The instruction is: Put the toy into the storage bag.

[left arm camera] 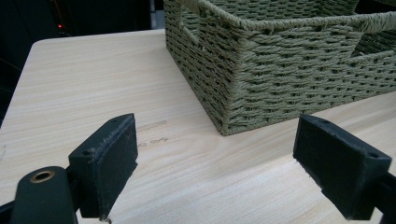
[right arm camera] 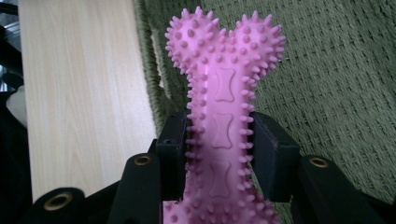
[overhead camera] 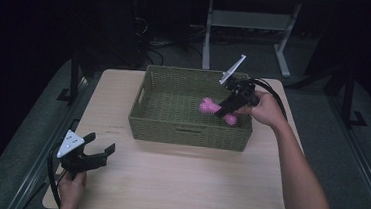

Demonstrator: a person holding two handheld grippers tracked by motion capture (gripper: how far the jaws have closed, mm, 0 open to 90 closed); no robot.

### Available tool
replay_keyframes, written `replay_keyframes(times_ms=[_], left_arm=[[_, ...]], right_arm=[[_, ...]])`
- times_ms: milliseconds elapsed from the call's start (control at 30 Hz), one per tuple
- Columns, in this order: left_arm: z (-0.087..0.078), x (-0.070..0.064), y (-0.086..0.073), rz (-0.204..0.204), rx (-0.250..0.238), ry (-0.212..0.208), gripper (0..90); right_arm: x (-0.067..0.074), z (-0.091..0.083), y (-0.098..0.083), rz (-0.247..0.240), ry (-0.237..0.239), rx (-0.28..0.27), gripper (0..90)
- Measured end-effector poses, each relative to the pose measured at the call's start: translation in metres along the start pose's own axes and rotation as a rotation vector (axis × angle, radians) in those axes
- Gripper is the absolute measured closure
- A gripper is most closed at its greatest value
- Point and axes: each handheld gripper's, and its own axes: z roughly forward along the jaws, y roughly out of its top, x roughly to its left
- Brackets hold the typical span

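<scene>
The pink spiked bone toy [right arm camera: 223, 116] is gripped at its narrow shaft by the right tongs [overhead camera: 227, 107] over the green woven basket [overhead camera: 162, 125], toward 1 o'clock on the worktop [overhead camera: 177, 184]. It is judged light, rubbery and grippy. The left tongs [overhead camera: 94, 148] are spread wide, empty.

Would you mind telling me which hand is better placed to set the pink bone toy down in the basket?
Right. The right gripper is clamped on the pink bone toy over the woven basket; the left gripper sits open at the table's near corner.

light wooden table [overhead camera: 177, 184], metal desk frame [overhead camera: 250, 24] behind
</scene>
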Motion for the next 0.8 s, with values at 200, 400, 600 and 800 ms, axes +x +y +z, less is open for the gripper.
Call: replay_keyframes(times_ms=[200,400,600,800], left_arm=[[0.0,0.0,0.0,-0.001,-0.001,-0.002,13.3],[0.0,0.001,0.0,-0.006,-0.004,-0.001,13.3],[-0.001,0.001,0.0,-0.005,-0.004,-0.003,13.3],[-0.001,0.001,0.0,-0.006,-0.004,-0.003,13.3]], right_arm=[[-0.006,0.008,-0.001,0.013,0.003,0.024,58.0],[-0.011,0.015,-0.001,0.02,0.008,0.03,57.9],[-0.016,0.023,-0.001,0.028,0.014,0.041,58.0],[-0.019,0.03,-0.004,0.041,0.021,0.04,57.9]])
